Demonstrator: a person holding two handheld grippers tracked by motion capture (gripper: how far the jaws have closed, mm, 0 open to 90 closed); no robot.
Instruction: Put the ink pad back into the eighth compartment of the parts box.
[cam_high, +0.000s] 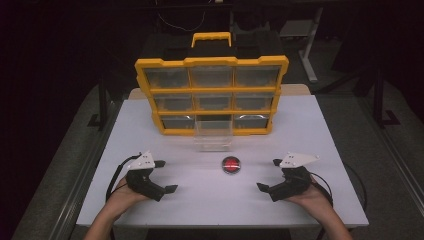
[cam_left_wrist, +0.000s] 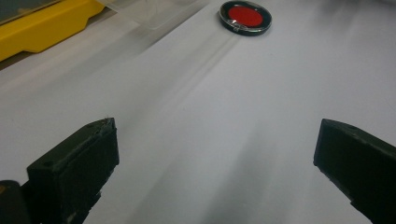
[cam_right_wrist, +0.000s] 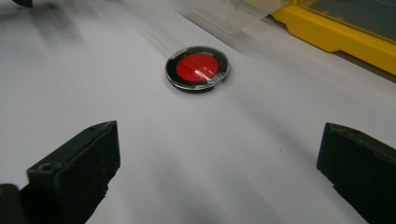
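Observation:
A small round disc, red with a black rim under a clear cover (cam_high: 231, 165) (cam_left_wrist: 245, 17) (cam_right_wrist: 197, 69), lies flat on the white table between my two grippers. A yellow drawer organizer (cam_high: 211, 95) stands upright at the back; its bottom-middle clear drawer (cam_high: 213, 134) is pulled out toward the disc. My left gripper (cam_high: 165, 176) rests on the table left of the disc, jaws wide open and empty. On the other side, my right gripper (cam_high: 269, 174) also sits open with nothing between its jaws. Both point inward at the disc.
The white table (cam_high: 310, 130) has bare surface around the disc and along the front edge. The organizer's yellow frame (cam_right_wrist: 336, 35) (cam_left_wrist: 42, 28) and the clear drawer (cam_right_wrist: 224, 14) edge into the gripper views. Dark floor and stands surround the table.

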